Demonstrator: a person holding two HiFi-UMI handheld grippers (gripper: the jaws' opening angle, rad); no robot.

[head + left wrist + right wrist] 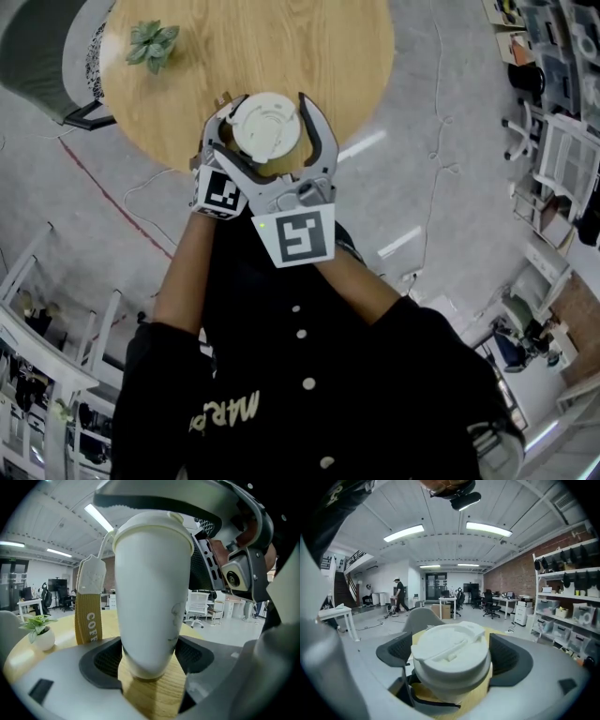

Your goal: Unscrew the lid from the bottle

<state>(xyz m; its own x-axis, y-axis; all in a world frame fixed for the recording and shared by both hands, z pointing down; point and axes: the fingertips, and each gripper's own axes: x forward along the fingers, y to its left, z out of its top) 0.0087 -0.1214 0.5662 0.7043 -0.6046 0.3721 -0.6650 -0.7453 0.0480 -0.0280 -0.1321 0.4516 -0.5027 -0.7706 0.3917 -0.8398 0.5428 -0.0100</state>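
Pale wood of the round table (309, 37) spreads out ahead of you. Its curved near rim runs just under your two tools, and grey floor (441, 112) lies past it on every side.

At the far left a small potted plant (152, 44) sits well apart from the work, close to the table's left edge. Nearer in, a brown packet (88, 616) with a white top stands upright just beside the bottle, on its left in the left gripper view.

The white bottle (150, 597) stands upright on the wood close to the near rim. Your left gripper (149, 658) is clamped on the bottle's lower body, one pad against each side, with the base resting on the table.

Your right gripper (452, 656) reaches in from above the left one and rings the white lid (450, 648). Its jaws are spread wide and a gap shows at the right pad (511, 658), so nothing is gripped there.

To the right of the bottle and beyond it, the tabletop is bare wood as far as its far rim.
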